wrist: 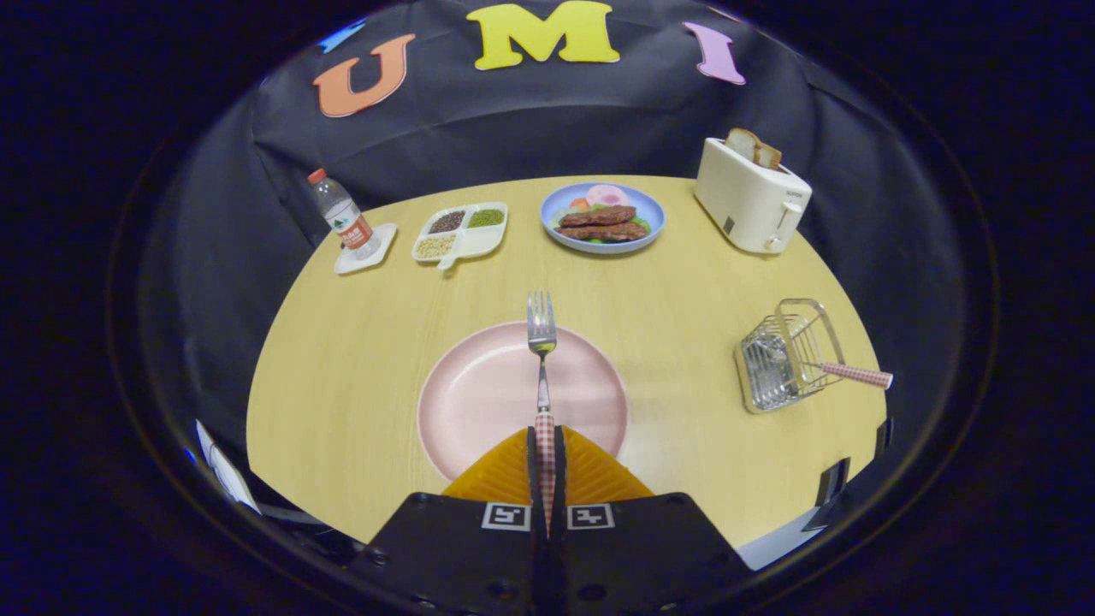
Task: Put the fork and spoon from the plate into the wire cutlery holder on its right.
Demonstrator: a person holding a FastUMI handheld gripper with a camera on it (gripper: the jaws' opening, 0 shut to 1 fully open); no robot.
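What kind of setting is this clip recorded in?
Likely a staged dining table in a recording booth: a round wooden table against black cloth, set with a toaster holding bread, a plate of food and a pink plate. The gripper jaws are shut on the fork.

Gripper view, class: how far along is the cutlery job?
Done: one checked-handled utensil, presumably the spoon, already lies in the wire cutlery holder. In hand: the gripper is shut on the checked-handled metal fork, over the pink round plate. Left: carrying the fork to the holder.
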